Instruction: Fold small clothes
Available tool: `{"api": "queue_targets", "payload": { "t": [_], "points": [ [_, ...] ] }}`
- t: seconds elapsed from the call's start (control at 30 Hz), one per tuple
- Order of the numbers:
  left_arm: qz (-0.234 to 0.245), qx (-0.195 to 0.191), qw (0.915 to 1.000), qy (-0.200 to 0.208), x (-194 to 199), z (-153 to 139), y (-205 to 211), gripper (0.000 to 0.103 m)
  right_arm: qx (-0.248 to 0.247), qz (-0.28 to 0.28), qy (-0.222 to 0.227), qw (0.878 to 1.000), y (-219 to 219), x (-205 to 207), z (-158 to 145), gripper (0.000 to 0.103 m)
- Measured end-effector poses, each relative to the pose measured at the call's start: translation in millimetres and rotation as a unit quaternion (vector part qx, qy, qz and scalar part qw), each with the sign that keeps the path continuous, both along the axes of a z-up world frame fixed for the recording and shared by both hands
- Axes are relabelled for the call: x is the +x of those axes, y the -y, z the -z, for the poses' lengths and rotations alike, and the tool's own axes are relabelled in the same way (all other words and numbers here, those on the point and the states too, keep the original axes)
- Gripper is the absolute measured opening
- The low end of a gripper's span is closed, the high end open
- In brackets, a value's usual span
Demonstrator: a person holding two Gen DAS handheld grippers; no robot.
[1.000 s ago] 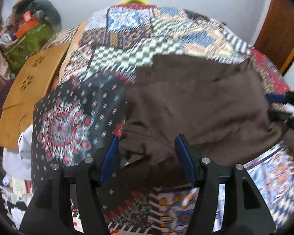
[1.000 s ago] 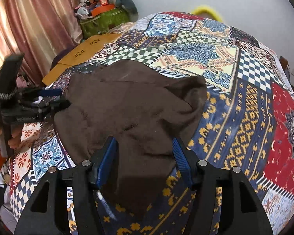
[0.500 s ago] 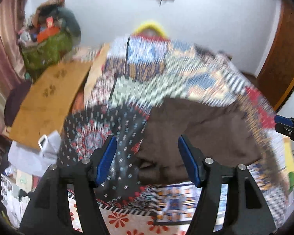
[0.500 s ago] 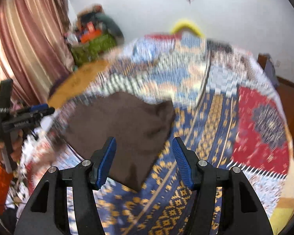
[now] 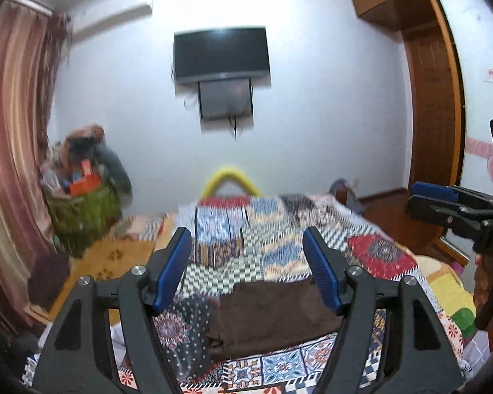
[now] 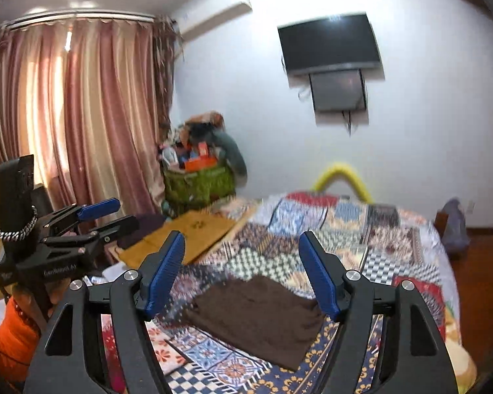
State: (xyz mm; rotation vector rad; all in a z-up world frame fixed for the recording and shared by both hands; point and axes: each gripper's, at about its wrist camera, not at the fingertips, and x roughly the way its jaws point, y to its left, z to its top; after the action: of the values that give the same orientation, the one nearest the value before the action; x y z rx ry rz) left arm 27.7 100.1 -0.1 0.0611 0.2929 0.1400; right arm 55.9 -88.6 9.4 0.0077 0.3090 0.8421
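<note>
Patchwork bedspread [image 5: 371, 249], brown garment [image 6: 256, 312] lying flat, wall television [image 5: 220, 51], both grippers' fingers [image 5: 172, 269] spread, empty

White lettering on the left gripper [image 6: 95, 218] body, too blurred to read

Both grippers — left gripper [image 5: 251, 271], right gripper [image 6: 243, 271] — agape, empty

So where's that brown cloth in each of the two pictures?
Left wrist view: the brown cloth lies low in the middle on the patchwork bedspread.
Right wrist view: brown cloth low in the middle too, lying flat.
Shared landmark: the black TV on the wall.
</note>
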Motion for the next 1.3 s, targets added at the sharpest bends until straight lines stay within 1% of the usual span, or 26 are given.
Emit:
{"api": "queue_targets", "payload": {
  "t": [0.07, 0.1, 0.13, 0.17, 0.23, 0.27, 0.3, 0.33, 0.4, 0.57, 0.7, 0.9, 1.3],
  "points": [
    [0.001, -0.01, 0.9999, 0.013, -11.4, -4.1, 5.9, 0.07, 0.007, 0.009, 0.014, 1.0, 2.0, -12.1, -3.9, 0.07],
    [0.002, -0.018, 0.9997, 0.019, -17.7, -5.9, 7.9, 0.071, 0.011, 0.017, 0.021, 1.0, 3.2, -19.5, -5.2, 0.075],
    [0.001, -0.026, 0.9994, 0.023, -22.2, -6.9, 9.1, 0.075, 0.015, 0.027, 0.027, 0.999, 4.5, -26.5, -5.6, 0.082],
    [0.0, -0.032, 0.9991, 0.027, -27.6, -7.5, 10.9, 0.078, 0.018, 0.036, 0.032, 0.999, 6.0, -32.1, -5.1, 0.084],
    [-0.007, -0.035, 0.9988, 0.033, -35.7, -8.5, 13.9, 0.092, 0.016, 0.049, 0.04, 0.998, 6.6, -39.1, -4.0, 0.091],
    [-0.01, -0.036, 0.9987, 0.036, -38.2, -9.1, 15.5, 0.094, 0.011, 0.055, 0.043, 0.997, 5.9, -42.5, -2.4, 0.094],
    [-0.013, -0.037, 0.9986, 0.037, -39.7, -9.0, 16.9, 0.096, 0.006, 0.062, 0.044, 0.997, 5.1, -43.7, -0.7, 0.1],
    [-0.016, -0.037, 0.9985, 0.037, -41.3, -9.0, 17.7, 0.1, 0.003, 0.067, 0.045, 0.997, 4.2, -43.7, 0.7, 0.103],
    [-0.022, -0.039, 0.9983, 0.039, -43.8, -9.8, 18.6, 0.103, -0.002, 0.074, 0.045, 0.996, 4.6, -45.7, 0.8, 0.103],
    [-0.028, -0.034, 0.9984, 0.037, -44.9, -9.5, 21.3, 0.103, -0.001, 0.083, 0.034, 0.996, 9.8, -42.9, 0.5, 0.103],
    [-0.027, -0.032, 0.9984, 0.037, -44.8, -7.2, 22.2, 0.103, 0.003, 0.088, 0.036, 0.995, 14.6, -46.3, -1.0, 0.103],
    [-0.028, -0.029, 0.9985, 0.037, -44.3, -4.4, 23.7, 0.103, -0.004, 0.092, 0.038, 0.995, 14.1, -50.0, 0.9, 0.103],
    [-0.024, -0.038, 0.9986, 0.028, -36.8, -0.7, 22.3, 0.103, -0.014, 0.096, 0.034, 0.995, 9.4, -49.2, 2.3, 0.103]
  ]
}}
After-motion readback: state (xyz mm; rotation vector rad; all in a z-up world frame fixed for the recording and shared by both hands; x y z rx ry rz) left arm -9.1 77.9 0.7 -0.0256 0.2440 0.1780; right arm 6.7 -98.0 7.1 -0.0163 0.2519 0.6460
